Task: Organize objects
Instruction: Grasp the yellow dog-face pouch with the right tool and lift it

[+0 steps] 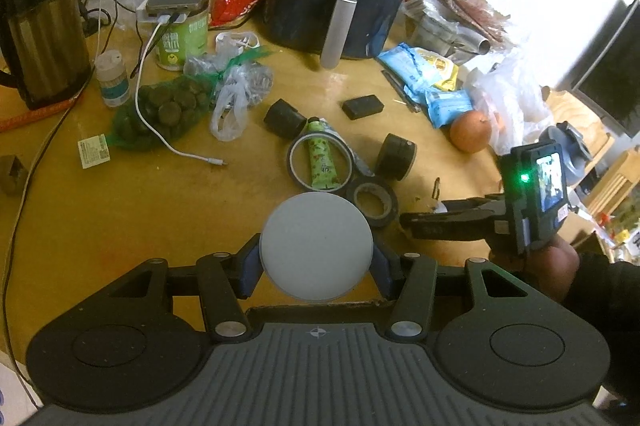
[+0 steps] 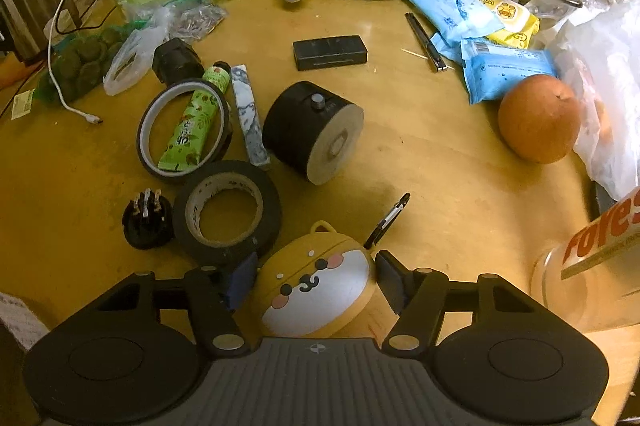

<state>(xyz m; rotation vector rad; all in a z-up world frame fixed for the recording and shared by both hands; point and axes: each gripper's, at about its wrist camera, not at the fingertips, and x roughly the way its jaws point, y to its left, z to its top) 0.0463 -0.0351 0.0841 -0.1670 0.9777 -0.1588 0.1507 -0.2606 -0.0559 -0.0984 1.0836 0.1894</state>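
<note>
Left wrist view: left tongs [image 1: 316, 268] are clamped on a grey disc [image 1: 316, 246], carried clear of the bench [image 1: 120, 210], evidently for relocation. Right tongs [image 2: 316, 280] straddle a dog-face case [image 2: 316, 292]; pads near its sides, contact uncertain.

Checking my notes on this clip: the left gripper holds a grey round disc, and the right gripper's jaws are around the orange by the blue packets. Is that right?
Not quite. The left gripper does hold the grey round disc, but the right gripper has its jaws around the yellow dog-faced case, as the right wrist view shows. The orange lies untouched near the blue packets.
</note>
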